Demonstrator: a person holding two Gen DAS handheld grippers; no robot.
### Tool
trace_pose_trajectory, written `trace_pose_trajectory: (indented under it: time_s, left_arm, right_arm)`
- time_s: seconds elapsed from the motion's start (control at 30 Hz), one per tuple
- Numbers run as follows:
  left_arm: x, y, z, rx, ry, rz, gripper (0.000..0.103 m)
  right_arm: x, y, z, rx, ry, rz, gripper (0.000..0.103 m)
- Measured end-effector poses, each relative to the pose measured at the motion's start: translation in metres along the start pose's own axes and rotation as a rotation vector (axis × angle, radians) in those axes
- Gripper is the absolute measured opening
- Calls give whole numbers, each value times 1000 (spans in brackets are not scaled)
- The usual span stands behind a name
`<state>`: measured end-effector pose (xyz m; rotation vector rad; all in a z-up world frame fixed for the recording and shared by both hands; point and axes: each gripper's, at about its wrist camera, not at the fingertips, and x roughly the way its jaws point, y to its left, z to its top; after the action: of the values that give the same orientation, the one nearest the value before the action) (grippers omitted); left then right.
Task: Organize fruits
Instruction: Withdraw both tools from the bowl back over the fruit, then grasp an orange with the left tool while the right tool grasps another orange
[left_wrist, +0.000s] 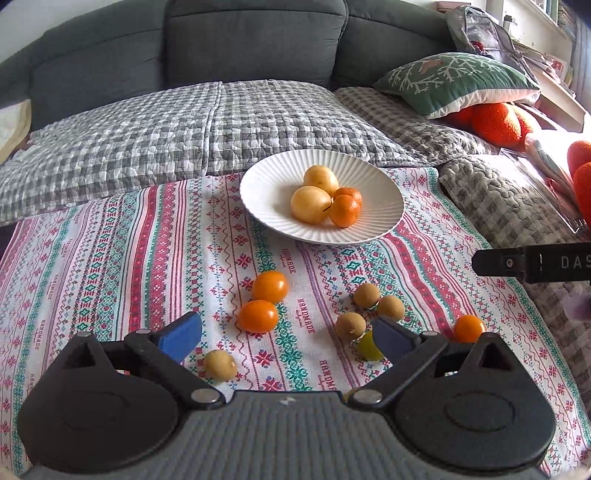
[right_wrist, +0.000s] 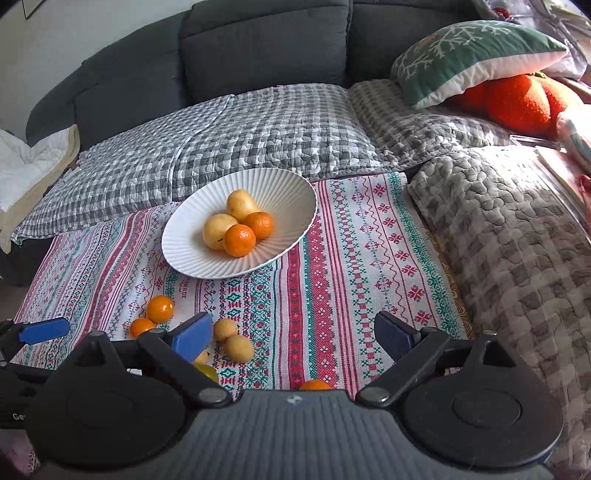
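Fruit on plate: two yellow fruits (left_wrist: 311, 204) and two mandarins (left_wrist: 344, 210) touching, mid white plate (left_wrist: 380, 221), at 12 o'clock.
Loose fruit: orange pair (left_wrist: 258, 315), long axes roughly 9-to-3, on the patterned cloth (left_wrist: 110, 258).
Left hand-held gripper (left_wrist: 286, 338): jaws wide, empty.
Right hand-held gripper (right_wrist: 293, 334): wide, empty.
Hidden: green fruit (left_wrist: 367, 347) partly behind a finger.

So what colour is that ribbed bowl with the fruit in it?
The bowl is plain white, clearest in the right wrist view.
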<state>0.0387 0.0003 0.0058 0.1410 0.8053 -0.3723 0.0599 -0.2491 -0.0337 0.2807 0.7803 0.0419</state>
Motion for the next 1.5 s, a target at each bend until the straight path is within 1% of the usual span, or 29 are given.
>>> trace_pose_trajectory:
  time_s: [0.17,0.27,0.37,0.47,0.57,0.63,0.8,0.9,1.0,1.17,1.33,1.5]
  left_arm:
    - [1,19,-7,-48,28,57,96]
    - [2,25,-11,-29,29,95,96]
    - [4,31,-14,-7,21,116,96]
    - [6,35,-15,11,-1,114,95]
    - [10,33,-14,37,-36,84,95]
    - [15,30,-13,51,-50,65,92]
    - [32,23,-10,60,-58,24,80]
    - [45,22,-8,37,-45,17,75]
    - [55,19,-8,37,-42,15,70]
    - [68,12,-9,72,-28,38,64]
    - [78,15,-10,47,-14,59,58]
    - [87,17,-10,37,-9,68,50]
  right_arm:
    - [2,-4,-10,30,52,-3,95]
    - [4,-6,-14,38,73,-18,95]
    - [5,-11,-19,61,91,-17,95]
    - [7,-16,-22,84,107,-10,95]
    - [10,-18,-24,71,109,-30,95]
    - [12,-21,-25,78,114,-29,95]
    - [16,-29,-27,115,121,-29,95]
    - [18,-33,-28,129,135,-28,94]
    - [22,-33,-30,122,152,-35,93]
    - [28,-31,-32,104,175,-41,91]
    - [34,-26,-36,71,200,-48,90]
    - [39,-21,-38,38,218,-54,88]
